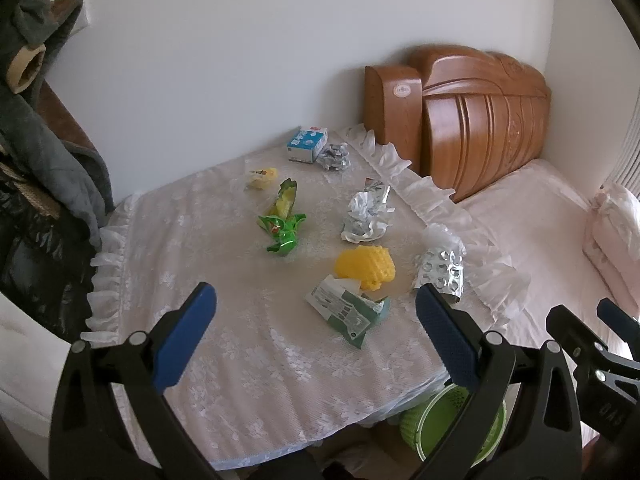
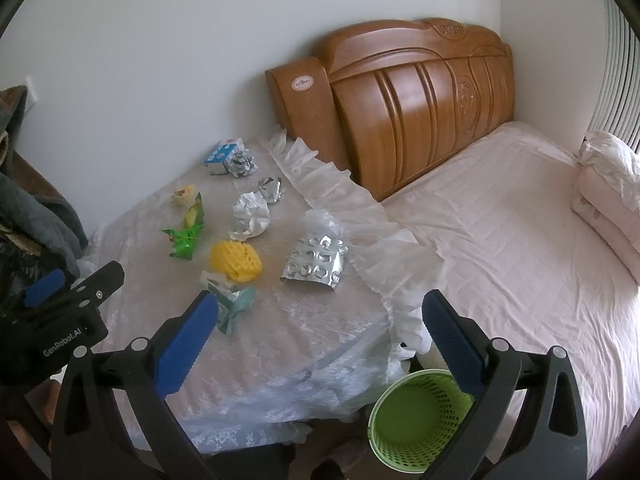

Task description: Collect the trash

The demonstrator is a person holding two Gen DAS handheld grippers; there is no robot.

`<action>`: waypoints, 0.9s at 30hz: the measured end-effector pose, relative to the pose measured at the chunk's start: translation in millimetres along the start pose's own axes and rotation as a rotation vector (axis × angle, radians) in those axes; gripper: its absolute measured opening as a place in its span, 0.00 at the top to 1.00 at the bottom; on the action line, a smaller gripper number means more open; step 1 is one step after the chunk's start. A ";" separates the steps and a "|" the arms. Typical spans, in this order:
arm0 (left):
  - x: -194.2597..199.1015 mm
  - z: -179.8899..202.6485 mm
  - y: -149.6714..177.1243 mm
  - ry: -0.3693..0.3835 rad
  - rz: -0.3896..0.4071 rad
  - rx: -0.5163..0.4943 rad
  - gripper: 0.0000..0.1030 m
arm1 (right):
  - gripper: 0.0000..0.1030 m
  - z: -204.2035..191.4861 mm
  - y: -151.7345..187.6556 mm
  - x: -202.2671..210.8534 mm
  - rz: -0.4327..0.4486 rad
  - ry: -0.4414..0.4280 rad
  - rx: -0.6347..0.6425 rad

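Note:
Trash lies on a lace-covered table: a crumpled green-white carton, a yellow foam net, a silver blister pack, crumpled foil, a green wrapper, a blue-white box. My left gripper is open and empty, above the table's near side. My right gripper is open and empty, above the table's near right corner; the blister pack lies ahead of it. A green mesh bin stands on the floor below it.
A bed with pink sheet and wooden headboard lies right of the table. Folded bedding sits at its far right. Dark clothes pile at the left. The bin also shows in the left wrist view.

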State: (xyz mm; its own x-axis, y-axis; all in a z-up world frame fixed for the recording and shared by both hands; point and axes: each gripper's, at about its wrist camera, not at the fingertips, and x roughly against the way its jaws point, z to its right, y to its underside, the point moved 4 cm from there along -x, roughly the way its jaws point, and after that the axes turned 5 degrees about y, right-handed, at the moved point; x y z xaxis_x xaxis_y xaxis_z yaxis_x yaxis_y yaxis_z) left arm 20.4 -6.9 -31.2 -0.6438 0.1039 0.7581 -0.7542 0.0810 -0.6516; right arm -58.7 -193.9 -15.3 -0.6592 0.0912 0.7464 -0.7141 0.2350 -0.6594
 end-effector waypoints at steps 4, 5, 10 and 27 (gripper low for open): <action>-3.3 -4.5 -4.7 0.005 -0.004 0.005 0.07 | 0.02 0.7 1.4 -0.4 0.000 -0.001 0.001; -4.4 -5.5 -6.1 0.007 -0.005 0.004 0.07 | 0.02 1.7 2.3 -0.7 0.002 -0.001 0.002; -8.3 2.3 0.6 0.002 -0.002 -0.008 0.07 | 0.02 1.9 3.1 -1.4 0.001 -0.002 -0.002; -22.0 -10.6 -9.2 0.019 -0.018 -0.028 0.07 | 0.02 -5.9 -2.1 -14.5 -0.025 0.007 -0.036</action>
State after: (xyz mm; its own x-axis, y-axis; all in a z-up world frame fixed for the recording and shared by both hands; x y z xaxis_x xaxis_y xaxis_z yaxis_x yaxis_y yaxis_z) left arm 42.8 0.6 -42.2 -0.6272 0.1210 0.7694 -0.7617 0.1111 -0.6384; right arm -46.2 -190.0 -24.2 -0.6393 0.0914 0.7635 -0.7217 0.2715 -0.6367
